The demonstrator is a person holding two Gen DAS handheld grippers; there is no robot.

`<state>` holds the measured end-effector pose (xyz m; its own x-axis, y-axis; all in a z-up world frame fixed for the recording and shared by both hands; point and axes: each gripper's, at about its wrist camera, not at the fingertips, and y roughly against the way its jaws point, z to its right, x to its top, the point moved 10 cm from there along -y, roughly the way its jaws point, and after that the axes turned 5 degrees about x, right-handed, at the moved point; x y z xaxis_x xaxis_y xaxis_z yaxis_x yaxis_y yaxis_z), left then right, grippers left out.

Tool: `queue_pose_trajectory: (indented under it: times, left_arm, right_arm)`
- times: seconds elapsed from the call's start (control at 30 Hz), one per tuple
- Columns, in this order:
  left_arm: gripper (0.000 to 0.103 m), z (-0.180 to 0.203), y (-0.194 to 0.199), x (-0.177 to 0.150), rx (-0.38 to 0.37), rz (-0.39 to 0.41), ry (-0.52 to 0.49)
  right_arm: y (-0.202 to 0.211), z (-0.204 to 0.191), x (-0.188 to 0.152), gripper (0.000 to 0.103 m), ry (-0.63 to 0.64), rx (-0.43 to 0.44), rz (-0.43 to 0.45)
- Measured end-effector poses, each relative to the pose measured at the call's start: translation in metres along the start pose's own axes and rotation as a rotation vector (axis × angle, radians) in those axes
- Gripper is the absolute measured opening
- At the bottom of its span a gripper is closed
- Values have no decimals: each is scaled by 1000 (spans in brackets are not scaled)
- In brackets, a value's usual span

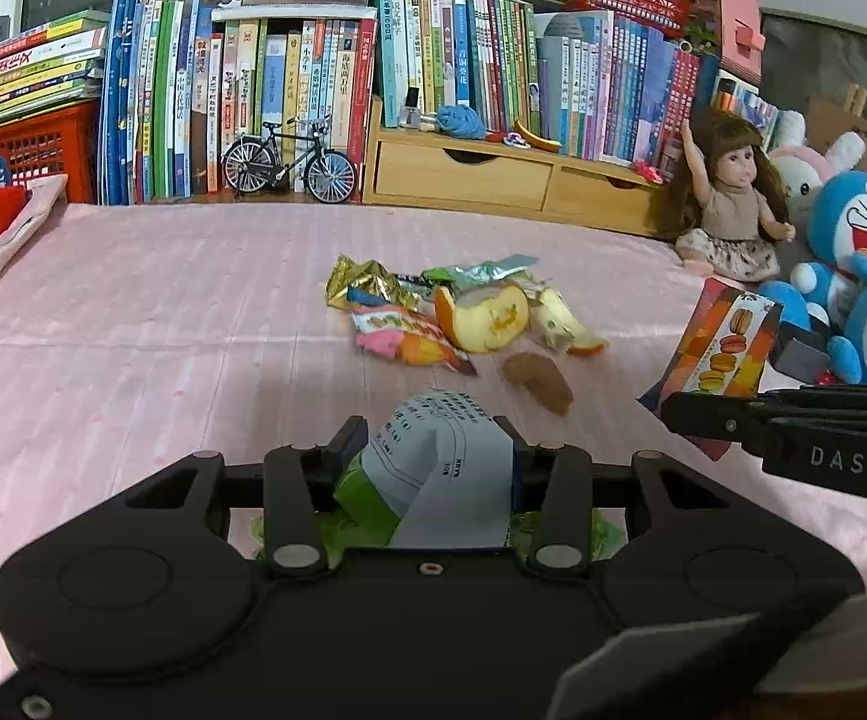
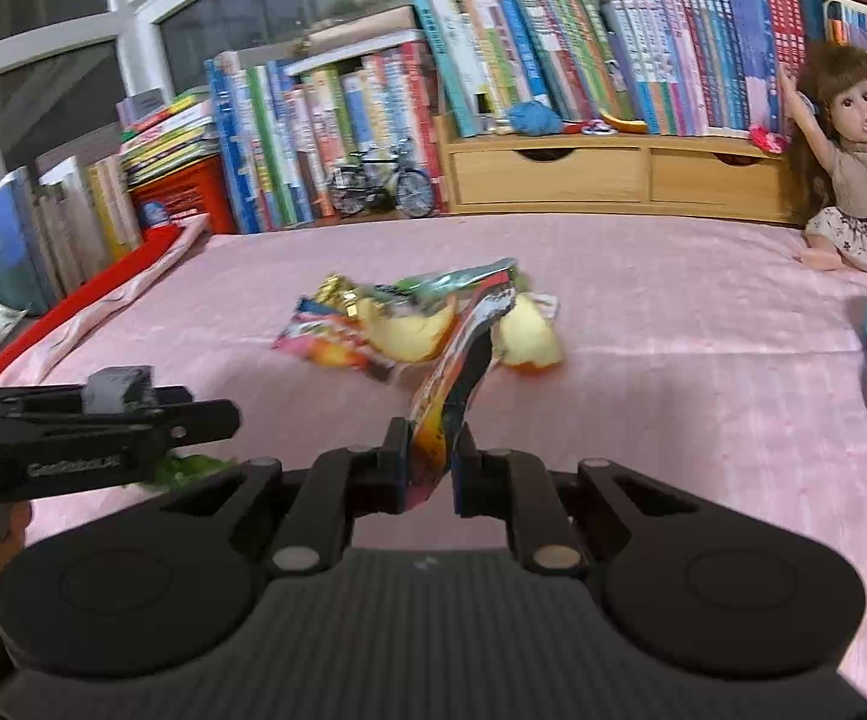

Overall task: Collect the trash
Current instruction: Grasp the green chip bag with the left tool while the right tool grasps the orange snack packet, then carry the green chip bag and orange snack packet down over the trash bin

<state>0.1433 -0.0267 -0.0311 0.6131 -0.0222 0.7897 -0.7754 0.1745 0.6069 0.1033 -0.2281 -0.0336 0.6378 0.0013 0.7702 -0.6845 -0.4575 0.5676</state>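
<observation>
The left gripper (image 1: 439,450) pinched a crumpled green bag (image 1: 427,480), and the right gripper (image 2: 430,456) pinched a macaron wrapper (image 2: 454,384). Beyond both, fruit peels (image 1: 484,318) and snack wrappers (image 1: 409,339) lay uncollected mid-tablecloth (image 1: 133,330), so most work probably remained.

You've got a pink striped cloth (image 1: 133,312), an orange peel (image 1: 484,318) with pale inside, a gold wrapper (image 1: 361,282), a white-and-green printed packet (image 1: 433,456), and an orange macaron-print wrapper (image 2: 451,384) in black grippers.
</observation>
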Motion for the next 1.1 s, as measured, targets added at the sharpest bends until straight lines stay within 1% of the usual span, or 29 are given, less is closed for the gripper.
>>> queue_pose_trajectory:
  times: [0.17, 0.43, 0.57, 0.77, 0.9, 1.0, 1.1]
  left_arm:
    - [42, 1, 25, -12, -11, 7, 2]
    - [42, 1, 62, -41, -25, 0, 16]
    - [42, 0, 84, -61, -22, 10, 24]
    - [42, -1, 116, -99, -19, 18, 7]
    - [42, -1, 128, -130, -16, -17, -4]
    - [42, -2, 129, -157, -15, -74, -1]
    - [42, -6, 125, -184, 10, -129, -10]
  right_arm:
    - [20, -25, -15, 17, 29, 42, 9]
    - [50, -65, -49, 18, 86, 109, 5]
    - [64, -77, -72, 18, 76, 147, -8]
    - [83, -88, -109, 18, 99, 172, -51]
    - [88, -91, -141, 18, 94, 177, -107]
    - [87, -93, -169, 18, 105, 161, -161]
    - [84, -94, -195, 18, 93, 158, -211]
